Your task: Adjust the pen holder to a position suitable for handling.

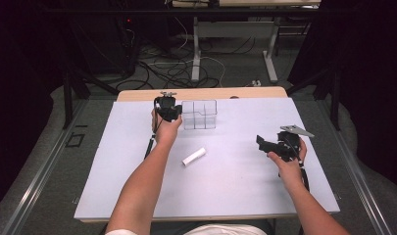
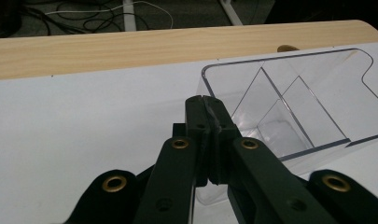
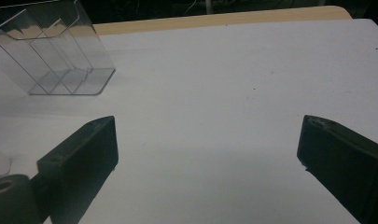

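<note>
A clear plastic organiser (image 1: 199, 115) with inner dividers stands at the far middle of the white table (image 1: 235, 181). My left gripper (image 1: 178, 115) is at its left side. In the left gripper view the gripper (image 2: 206, 100) has its jaws pressed together over the thin left wall of the organiser (image 2: 289, 93), shut on it. My right gripper (image 1: 260, 142) hovers over the right part of the table, pointing left. Its jaws stand wide open (image 3: 207, 126) with nothing between them, and the organiser (image 3: 56, 51) lies off to the far left. A small white tube (image 1: 194, 156) lies between the two hands.
A strip of bare wooden tabletop (image 1: 201, 93) runs behind the white sheet. Beyond it are table legs and loose cables (image 1: 176, 68) on the floor. Dark curtains close both sides.
</note>
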A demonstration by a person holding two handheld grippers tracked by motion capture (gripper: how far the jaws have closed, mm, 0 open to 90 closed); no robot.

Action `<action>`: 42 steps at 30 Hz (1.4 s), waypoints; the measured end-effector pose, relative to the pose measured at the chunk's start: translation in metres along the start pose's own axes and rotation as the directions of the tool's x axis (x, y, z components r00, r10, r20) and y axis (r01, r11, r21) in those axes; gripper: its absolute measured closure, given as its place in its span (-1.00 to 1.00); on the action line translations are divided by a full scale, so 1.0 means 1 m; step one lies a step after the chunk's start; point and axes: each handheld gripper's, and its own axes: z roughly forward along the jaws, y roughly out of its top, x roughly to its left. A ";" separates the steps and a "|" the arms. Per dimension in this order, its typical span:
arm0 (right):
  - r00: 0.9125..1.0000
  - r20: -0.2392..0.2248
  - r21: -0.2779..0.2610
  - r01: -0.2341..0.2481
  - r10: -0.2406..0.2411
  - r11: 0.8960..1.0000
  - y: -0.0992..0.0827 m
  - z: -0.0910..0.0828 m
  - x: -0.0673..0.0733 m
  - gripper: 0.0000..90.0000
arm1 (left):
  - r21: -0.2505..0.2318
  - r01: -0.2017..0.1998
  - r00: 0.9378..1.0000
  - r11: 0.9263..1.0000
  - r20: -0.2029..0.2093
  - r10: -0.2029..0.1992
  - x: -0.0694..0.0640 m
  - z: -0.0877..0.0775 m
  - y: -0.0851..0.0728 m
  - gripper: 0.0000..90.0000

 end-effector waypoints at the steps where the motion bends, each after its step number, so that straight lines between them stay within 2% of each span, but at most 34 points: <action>1: 1.000 0.003 0.007 0.000 0.000 1.000 0.000 -0.001 0.000 -0.90 | -0.002 0.009 1.000 1.000 0.001 -0.009 -0.001 0.000 0.000 1.00; 5: 1.000 0.000 0.001 -0.003 0.003 1.000 0.000 0.000 -0.001 -0.90 | 0.001 0.005 1.000 1.000 0.001 -0.005 -0.002 0.001 0.000 1.00; 8: 1.000 0.000 -0.001 0.001 -0.001 1.000 0.000 0.000 -0.002 -0.90 | -0.001 0.009 1.000 1.000 0.018 -0.009 -0.004 0.002 0.000 1.00; 14: 1.000 0.004 0.006 0.004 -0.004 1.000 0.000 0.000 -0.002 -0.90 | 0.003 0.009 1.000 1.000 0.029 -0.009 -0.012 0.004 0.000 1.00; 15: 1.000 0.004 0.008 0.005 -0.005 1.000 0.000 0.000 -0.002 -0.90 | 0.005 -0.004 1.000 1.000 0.029 0.004 -0.013 0.004 0.001 1.00; 20: 1.000 0.004 0.007 0.005 -0.005 1.000 0.000 0.000 -0.002 -0.90 | -0.001 -0.018 0.999 1.000 0.038 0.018 -0.017 0.006 0.001 1.00; 22: 1.000 0.003 0.000 0.000 0.000 1.000 0.000 0.000 -0.002 -0.90 | 0.009 -0.008 0.999 1.000 0.043 0.008 -0.017 0.006 0.001 1.00; 32: 1.000 0.004 0.001 -0.004 0.004 1.000 0.000 0.000 -0.003 -0.90 | 0.018 -0.032 0.998 0.999 0.054 0.031 -0.011 -0.001 0.002 0.94; 40: 1.000 0.007 -0.002 -0.001 0.001 1.000 0.000 0.000 -0.003 -0.89 | 0.011 -0.010 0.996 1.000 0.086 0.009 -0.004 -0.010 -0.003 0.85; 42: 1.000 0.007 -0.001 0.000 0.000 1.000 0.000 0.000 -0.003 -0.89 | 0.010 -0.019 0.996 1.000 0.091 0.018 -0.003 -0.013 -0.004 0.81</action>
